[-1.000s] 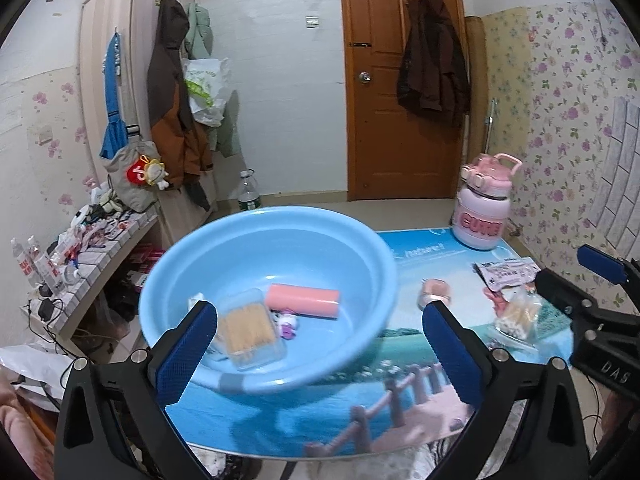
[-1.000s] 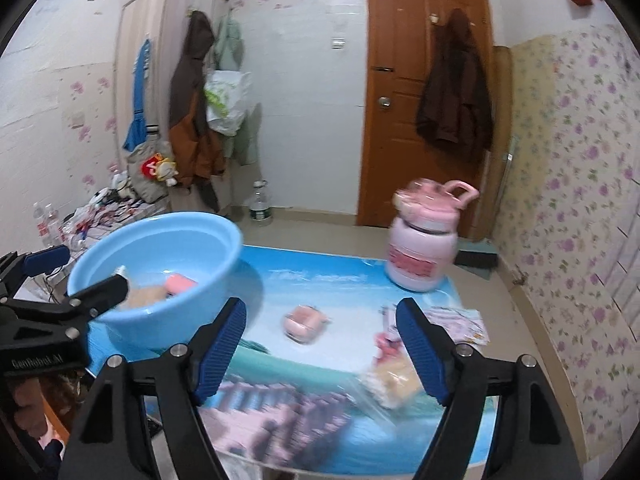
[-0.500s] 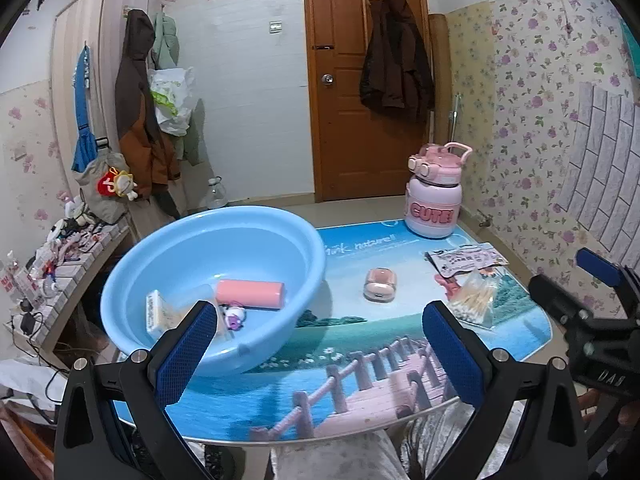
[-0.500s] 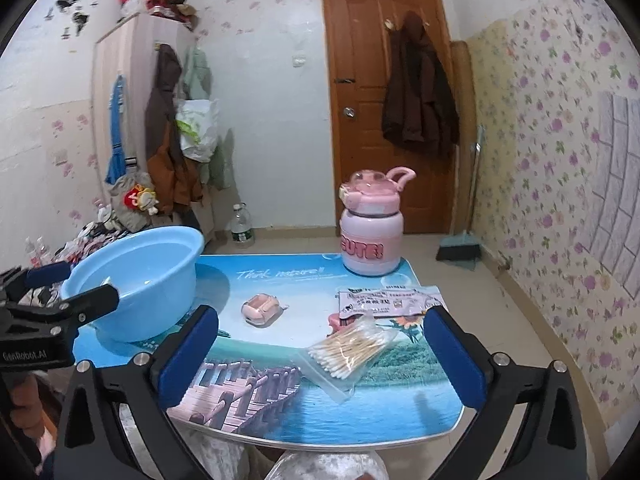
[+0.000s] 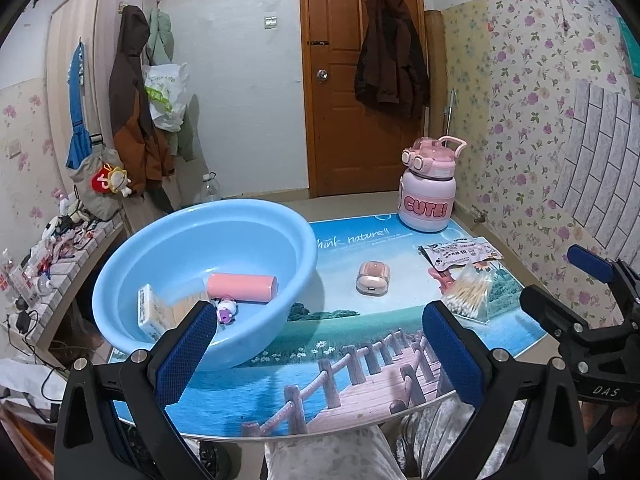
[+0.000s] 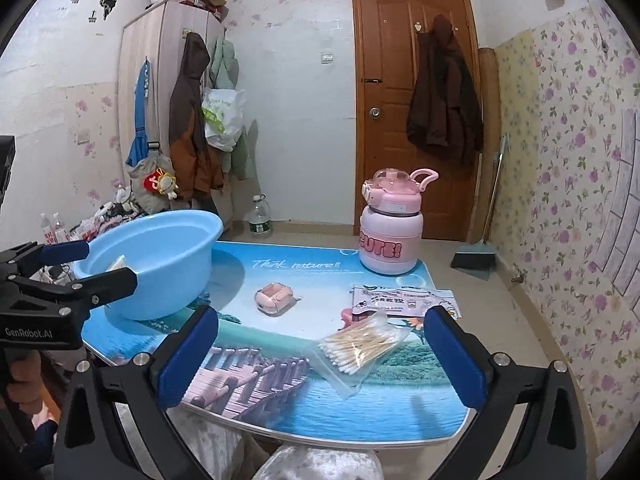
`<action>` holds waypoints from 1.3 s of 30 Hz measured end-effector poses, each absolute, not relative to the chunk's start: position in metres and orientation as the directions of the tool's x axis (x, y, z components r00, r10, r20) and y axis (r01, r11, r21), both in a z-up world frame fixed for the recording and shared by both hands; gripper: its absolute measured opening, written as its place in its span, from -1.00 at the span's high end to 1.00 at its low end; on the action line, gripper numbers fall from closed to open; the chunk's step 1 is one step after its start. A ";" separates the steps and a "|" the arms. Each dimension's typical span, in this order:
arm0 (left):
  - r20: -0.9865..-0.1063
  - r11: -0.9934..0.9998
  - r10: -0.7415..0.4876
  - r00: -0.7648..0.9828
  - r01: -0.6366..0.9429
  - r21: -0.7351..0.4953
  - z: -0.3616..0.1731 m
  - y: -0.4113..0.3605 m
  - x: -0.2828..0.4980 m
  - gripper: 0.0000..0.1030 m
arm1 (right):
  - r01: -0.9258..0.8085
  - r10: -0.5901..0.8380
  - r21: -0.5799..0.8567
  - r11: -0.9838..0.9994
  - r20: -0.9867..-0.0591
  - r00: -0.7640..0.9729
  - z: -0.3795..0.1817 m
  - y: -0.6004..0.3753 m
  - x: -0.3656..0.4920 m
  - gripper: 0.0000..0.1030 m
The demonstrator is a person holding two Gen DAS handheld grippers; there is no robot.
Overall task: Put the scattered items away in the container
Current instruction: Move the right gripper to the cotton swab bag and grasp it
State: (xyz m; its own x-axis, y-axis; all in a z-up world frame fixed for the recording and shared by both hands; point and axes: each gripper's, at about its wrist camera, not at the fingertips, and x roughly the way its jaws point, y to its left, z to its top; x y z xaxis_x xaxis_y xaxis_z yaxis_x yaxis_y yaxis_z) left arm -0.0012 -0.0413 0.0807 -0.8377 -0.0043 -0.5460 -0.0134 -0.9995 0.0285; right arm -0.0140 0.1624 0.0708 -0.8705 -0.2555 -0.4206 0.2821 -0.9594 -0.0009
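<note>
1. Right wrist view: the right claw [image 6: 320, 358] had spread fully, empty, and pulled back from the counter's [image 6: 280, 412] near edge.
2. Cotton-swab bag [image 6: 362, 346] lay near that edge; the basin [image 6: 160, 256] sat at the left corner.
3. Left claw [image 5: 320, 354] stood apart, empty.

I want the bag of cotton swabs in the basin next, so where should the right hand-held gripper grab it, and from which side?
Grip the bag of cotton swabs across the middle of the swab bundle, probably coming down from above at the near edge. It lies flat and slanted on the table, so turn the open right hand-held gripper to pinch across its narrow width.
</note>
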 end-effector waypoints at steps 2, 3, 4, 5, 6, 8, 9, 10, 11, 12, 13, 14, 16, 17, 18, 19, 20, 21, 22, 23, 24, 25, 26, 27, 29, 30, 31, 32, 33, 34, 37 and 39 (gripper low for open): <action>-0.549 -1.000 0.000 -0.836 -0.016 0.025 0.079 -0.041 -0.001 -1.00 | 0.275 -0.242 -0.018 -0.961 -0.419 -0.875 0.069 0.163 -0.014 -1.00; -0.551 -1.000 0.003 -0.835 -0.019 0.024 0.078 -0.040 -0.001 -1.00 | 0.275 -0.239 -0.025 -0.961 -0.421 -0.875 0.068 0.163 -0.015 -1.00; -0.553 -0.999 0.006 -0.833 -0.023 0.024 0.078 -0.040 -0.001 -1.00 | 0.279 -0.238 -0.035 -0.960 -0.429 -0.871 0.066 0.163 -0.016 -1.00; -0.554 -0.999 0.011 -0.832 -0.030 0.026 0.077 -0.038 -0.001 -1.00 | 0.284 -0.239 -0.040 -0.958 -0.435 -0.868 0.065 0.163 -0.017 -1.00; -0.555 -0.999 0.014 -0.832 -0.034 0.027 0.077 -0.037 -0.002 -1.00 | 0.291 -0.241 -0.048 -0.955 -0.443 -0.864 0.063 0.163 -0.018 -1.00; -0.556 -0.999 0.022 -0.831 -0.044 0.026 0.077 -0.034 -0.003 -1.00 | 0.298 -0.240 -0.060 -0.953 -0.452 -0.859 0.060 0.164 -0.020 -1.00; -0.558 -0.999 0.027 -0.830 -0.049 0.024 0.076 -0.032 -0.003 -1.00 | 0.299 -0.241 -0.058 -0.952 -0.455 -0.857 0.059 0.165 -0.021 -1.00; -0.560 -0.998 0.033 -0.828 -0.055 0.024 0.076 -0.030 -0.004 -1.00 | 0.302 -0.246 -0.052 -0.952 -0.459 -0.854 0.057 0.167 -0.023 -1.00; -0.561 -0.998 0.038 -0.827 -0.063 0.026 0.075 -0.028 -0.005 -1.00 | 0.307 -0.253 -0.042 -0.951 -0.464 -0.849 0.056 0.170 -0.025 -1.00; -0.561 -0.997 0.041 -0.827 -0.068 0.028 0.075 -0.026 -0.005 -1.00 | 0.310 -0.259 -0.035 -0.950 -0.466 -0.846 0.054 0.172 -0.027 -1.00; -0.562 -0.997 0.046 -0.826 -0.077 0.031 0.074 -0.024 -0.006 -1.00 | 0.314 -0.263 -0.034 -0.949 -0.467 -0.844 0.053 0.174 -0.029 -1.00; -0.564 -0.996 0.050 -0.824 -0.083 0.033 0.073 -0.022 -0.006 -1.00 | 0.321 -0.264 -0.045 -0.946 -0.468 -0.843 0.052 0.176 -0.032 -1.00; -0.569 -0.995 0.056 -0.820 -0.093 0.035 0.071 -0.019 -0.009 -1.00 | 0.341 -0.266 -0.078 -0.937 -0.475 -0.839 0.048 0.178 -0.037 -1.00; -0.574 -0.995 0.059 -0.817 -0.096 0.034 0.069 -0.017 -0.011 -1.00 | 0.353 -0.270 -0.088 -0.932 -0.482 -0.833 0.047 0.179 -0.041 -1.00; -0.577 -0.995 0.063 -0.814 -0.099 0.031 0.068 -0.016 -0.013 -1.00 | 0.363 -0.275 -0.092 -0.927 -0.488 -0.828 0.046 0.179 -0.043 -1.00; -0.581 -0.994 0.067 -0.811 -0.103 0.029 0.067 -0.014 -0.016 -1.00 | 0.373 -0.281 -0.095 -0.923 -0.495 -0.822 0.044 0.180 -0.046 -1.00; -0.584 -0.994 0.073 -0.808 -0.108 0.025 0.066 -0.013 -0.018 -1.00 | 0.381 -0.285 -0.094 -0.920 -0.505 -0.814 0.041 0.181 -0.051 -1.00; -0.588 -0.993 0.083 -0.805 -0.116 0.019 0.064 -0.011 -0.022 -1.00 | 0.384 -0.286 -0.094 -0.918 -0.514 -0.809 0.039 0.183 -0.055 -1.00; -0.591 -0.992 0.093 -0.801 -0.125 0.013 0.063 -0.008 -0.026 -1.00 | 0.389 -0.285 -0.095 -0.916 -0.528 -0.800 0.035 0.184 -0.060 -1.00; -0.595 -0.992 0.099 -0.798 -0.129 0.008 0.062 -0.006 -0.029 -1.00 | 0.395 -0.286 -0.098 -0.914 -0.537 -0.794 0.032 0.185 -0.064 -1.00; -0.599 -0.991 0.107 -0.793 -0.135 0.001 0.061 -0.003 -0.034 -1.00 | 0.402 -0.287 -0.101 -0.910 -0.548 -0.786 0.029 0.186 -0.068 -1.00; -0.604 -0.990 0.117 -0.788 -0.142 -0.006 0.059 0.000 -0.038 -1.00 | 0.410 -0.287 -0.105 -0.906 -0.561 -0.776 0.026 0.187 -0.073 -1.00; -0.609 -0.989 0.125 -0.783 -0.149 -0.011 0.058 0.003 -0.043 -1.00 | 0.419 -0.287 -0.109 -0.902 -0.574 -0.767 0.023 0.188 -0.078 -1.00; -0.612 -0.988 0.132 -0.780 -0.156 -0.014 0.057 0.007 -0.047 -1.00 | 0.425 -0.286 -0.114 -0.898 -0.583 -0.760 0.020 0.189 -0.082 -1.00; -0.617 -0.986 0.138 -0.775 -0.164 -0.014 0.055 0.012 -0.054 -1.00 | 0.442 -0.288 -0.125 -0.888 -0.598 -0.748 0.016 0.190 -0.092 -1.00; -0.623 -0.986 0.140 -0.770 -0.168 -0.014 0.053 0.014 -0.058 -1.00 | 0.450 -0.290 -0.130 -0.884 -0.603 -0.743 0.014 0.190 -0.095 -1.00; -0.628 -0.985 0.141 -0.765 -0.171 -0.013 0.050 0.016 -0.061 -1.00 | 0.460 -0.293 -0.134 -0.878 -0.609 -0.737 0.012 0.190 -0.099 -1.00; -0.635 -0.985 0.139 -0.760 -0.173 -0.009 0.048 0.019 -0.065 -1.00 | 0.470 -0.298 -0.137 -0.872 -0.614 -0.731 0.011 0.190 -0.104 -1.00; -0.640 -0.985 0.138 -0.756 -0.174 -0.006 0.045 0.021 -0.068 -1.00 | 0.479 -0.303 -0.136 -0.867 -0.619 -0.724 0.009 0.189 -0.107 -1.00; -0.644 -0.985 0.137 -0.753 -0.174 -0.005 0.043 0.022 -0.071 -1.00 | 0.493 -0.311 -0.134 -0.860 -0.628 -0.713 0.006 0.188 -0.113 -1.00; -0.657 -0.985 0.134 -0.741 -0.175 -0.003 0.037 0.026 -0.079 -1.00 | 0.525 -0.323 -0.142 -0.839 -0.648 -0.690 0.000 0.184 -0.125 -1.00; -0.667 -0.984 0.136 -0.733 -0.180 -0.003 0.032 0.030 -0.085 -1.00 | 0.542 -0.326 -0.153 -0.827 -0.655 -0.682 -0.002 0.181 -0.131 -1.00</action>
